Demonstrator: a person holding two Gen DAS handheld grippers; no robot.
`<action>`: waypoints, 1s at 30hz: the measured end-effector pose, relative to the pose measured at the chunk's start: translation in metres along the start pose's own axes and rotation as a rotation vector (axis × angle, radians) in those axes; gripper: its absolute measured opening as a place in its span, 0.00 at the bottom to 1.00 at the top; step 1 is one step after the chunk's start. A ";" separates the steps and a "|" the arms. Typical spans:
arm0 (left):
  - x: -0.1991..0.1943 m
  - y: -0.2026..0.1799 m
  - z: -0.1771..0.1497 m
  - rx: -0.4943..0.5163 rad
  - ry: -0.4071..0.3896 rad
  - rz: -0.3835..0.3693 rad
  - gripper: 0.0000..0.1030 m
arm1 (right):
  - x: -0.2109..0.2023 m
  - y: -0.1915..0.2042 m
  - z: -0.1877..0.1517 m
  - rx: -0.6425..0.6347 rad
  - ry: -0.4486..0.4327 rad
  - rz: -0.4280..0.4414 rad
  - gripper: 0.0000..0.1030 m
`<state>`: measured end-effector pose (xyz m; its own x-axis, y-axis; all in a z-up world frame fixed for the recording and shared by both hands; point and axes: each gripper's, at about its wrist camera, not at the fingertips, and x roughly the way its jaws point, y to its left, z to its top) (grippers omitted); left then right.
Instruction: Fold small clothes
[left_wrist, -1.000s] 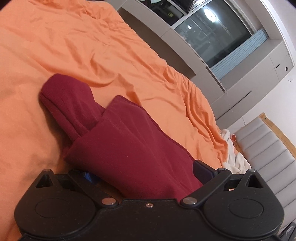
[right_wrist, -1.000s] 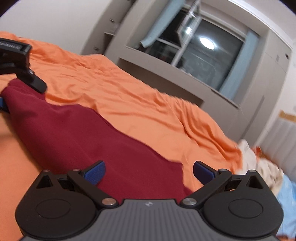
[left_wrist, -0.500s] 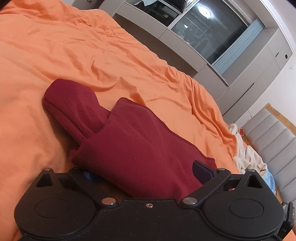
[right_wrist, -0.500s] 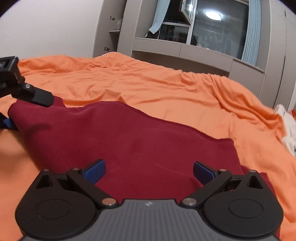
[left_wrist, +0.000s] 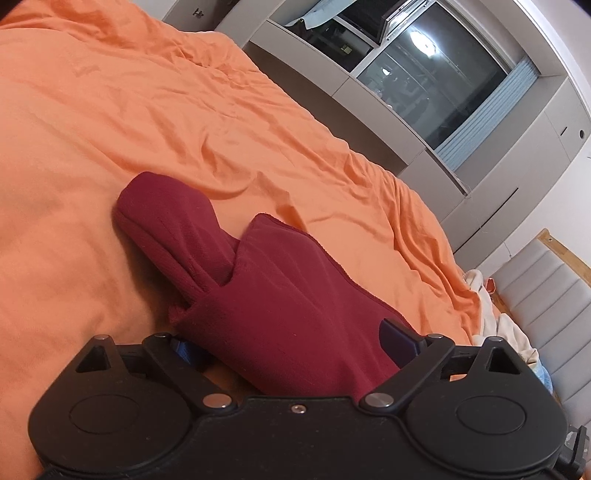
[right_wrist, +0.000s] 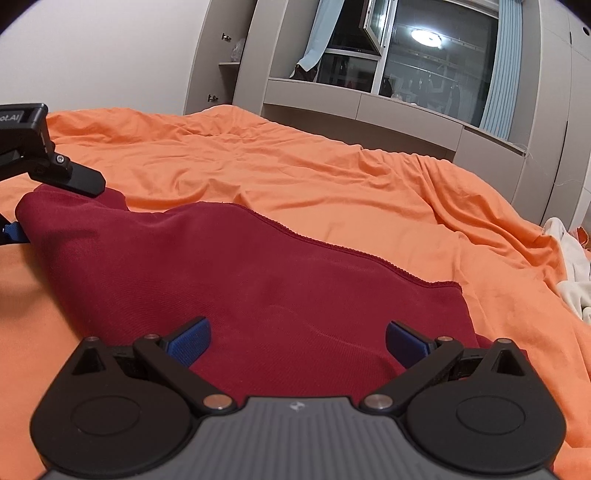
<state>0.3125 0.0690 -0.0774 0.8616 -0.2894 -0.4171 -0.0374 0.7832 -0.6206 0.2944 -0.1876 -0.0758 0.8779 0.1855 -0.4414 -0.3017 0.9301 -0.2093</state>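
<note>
Left hand-held gripper (left_wrist: 291, 341): we see its jaws spread wide, just closing a little, red cloth between them, unpinched.
Right hand-held gripper (right_wrist: 297, 341): wide apart over the cloth.
Red garment (right_wrist: 236, 280): near us, partly folded, on the orange bed (right_wrist: 332, 184).

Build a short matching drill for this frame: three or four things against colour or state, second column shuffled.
Things
1. garment
2. bedsheet
3. right gripper
4. gripper pads

Colour or state
A. blue
B. orange
C. open, over the cloth
D. dark red

Pairs: 1-D, 2-B, 3-C, 4-A
</note>
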 end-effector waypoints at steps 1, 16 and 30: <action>0.000 0.000 0.000 0.001 -0.001 0.004 0.90 | 0.000 0.000 0.000 -0.003 -0.002 -0.003 1.00; 0.004 0.012 0.003 -0.060 -0.035 0.090 0.39 | -0.001 0.007 -0.002 -0.020 -0.015 -0.022 1.00; 0.017 -0.068 0.037 0.355 -0.028 0.090 0.15 | -0.046 -0.069 0.026 0.117 0.040 -0.067 1.00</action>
<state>0.3480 0.0311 -0.0173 0.8766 -0.1990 -0.4382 0.0599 0.9486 -0.3108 0.2848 -0.2519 -0.0186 0.8784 0.1114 -0.4647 -0.1958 0.9710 -0.1372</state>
